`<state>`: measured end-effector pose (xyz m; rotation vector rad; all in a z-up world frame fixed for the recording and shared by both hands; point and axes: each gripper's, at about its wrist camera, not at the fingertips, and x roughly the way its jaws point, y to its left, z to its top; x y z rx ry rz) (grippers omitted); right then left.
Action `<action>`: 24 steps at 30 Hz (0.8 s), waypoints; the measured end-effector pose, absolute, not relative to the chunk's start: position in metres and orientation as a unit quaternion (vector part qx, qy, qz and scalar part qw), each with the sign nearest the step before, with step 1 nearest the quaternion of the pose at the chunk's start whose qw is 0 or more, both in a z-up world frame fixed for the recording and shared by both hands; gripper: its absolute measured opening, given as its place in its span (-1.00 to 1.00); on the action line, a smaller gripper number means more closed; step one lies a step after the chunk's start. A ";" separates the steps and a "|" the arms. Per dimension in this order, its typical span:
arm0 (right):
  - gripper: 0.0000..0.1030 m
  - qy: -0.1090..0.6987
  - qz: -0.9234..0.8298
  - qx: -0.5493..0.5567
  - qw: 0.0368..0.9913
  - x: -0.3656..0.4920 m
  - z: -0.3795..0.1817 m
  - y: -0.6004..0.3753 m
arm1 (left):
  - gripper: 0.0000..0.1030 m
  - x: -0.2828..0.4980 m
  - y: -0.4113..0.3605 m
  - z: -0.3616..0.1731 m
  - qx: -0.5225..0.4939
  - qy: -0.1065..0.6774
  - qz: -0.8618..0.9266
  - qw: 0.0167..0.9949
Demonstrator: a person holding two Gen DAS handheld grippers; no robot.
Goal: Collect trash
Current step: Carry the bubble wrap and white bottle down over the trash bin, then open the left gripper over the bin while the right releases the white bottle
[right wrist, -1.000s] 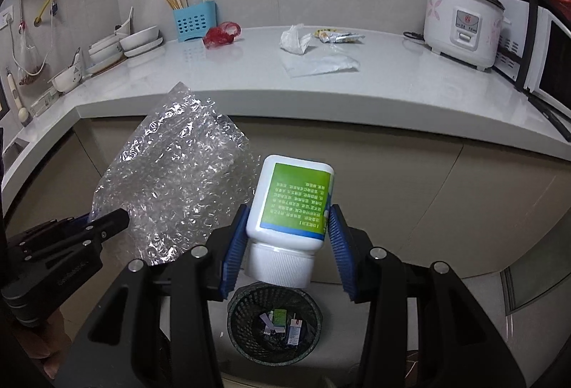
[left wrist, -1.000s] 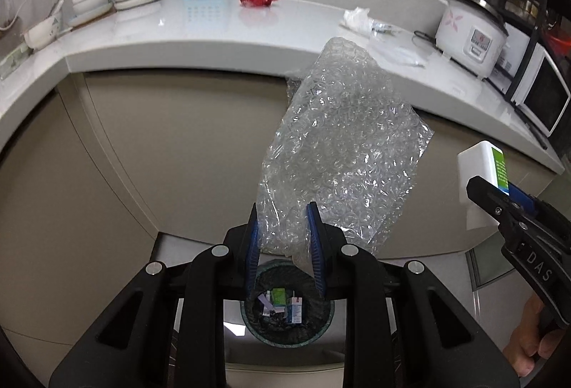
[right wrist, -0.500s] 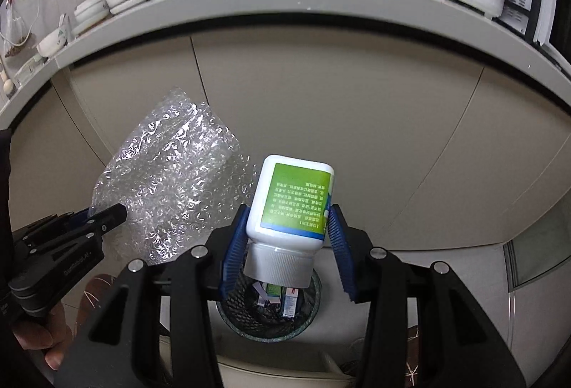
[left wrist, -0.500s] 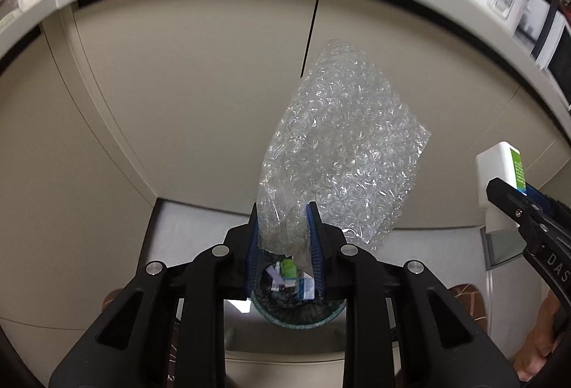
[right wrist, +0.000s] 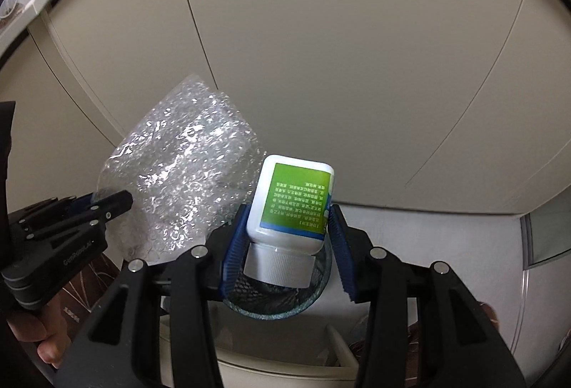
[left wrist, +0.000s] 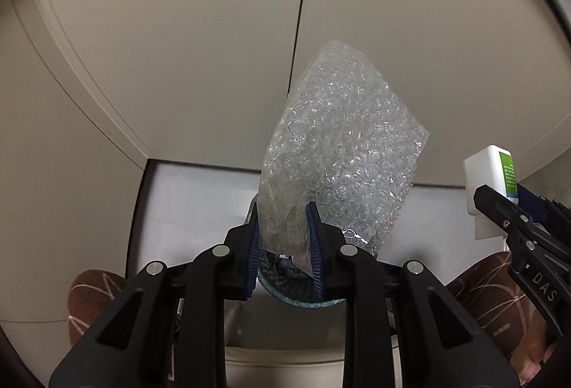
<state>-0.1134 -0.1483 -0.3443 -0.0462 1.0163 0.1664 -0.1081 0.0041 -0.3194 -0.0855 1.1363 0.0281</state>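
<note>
Both hands lowered: left gripper (left wrist: 283,245) pinching bubble wrap (left wrist: 339,152), right gripper (right wrist: 287,245) clamping bottle (right wrist: 291,202), now just above bin (right wrist: 278,307); release next.

Pale floor (left wrist: 200,209), mesh wastebasket (right wrist: 285,307) on it, contents apparently hidden

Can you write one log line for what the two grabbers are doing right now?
left gripper: shut on bubble wrap | right gripper: shut on white bottle | both above mesh bin
</note>
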 end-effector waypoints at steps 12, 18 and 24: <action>-0.17 0.553 0.067 -0.023 0.830 -0.093 -0.428 -0.158 | -0.55 -0.094 -0.016 -0.426 -0.018 0.636 -0.005 0.771; -0.17 0.577 0.062 -0.018 0.814 -0.075 -0.450 -0.164 | -0.55 -0.096 -0.020 -0.467 -0.007 0.672 -0.013 0.741; -0.17 0.596 0.065 -0.020 0.800 -0.061 -0.465 -0.156 | -0.46 -0.095 -0.016 -0.493 -0.002 0.685 -0.031 0.728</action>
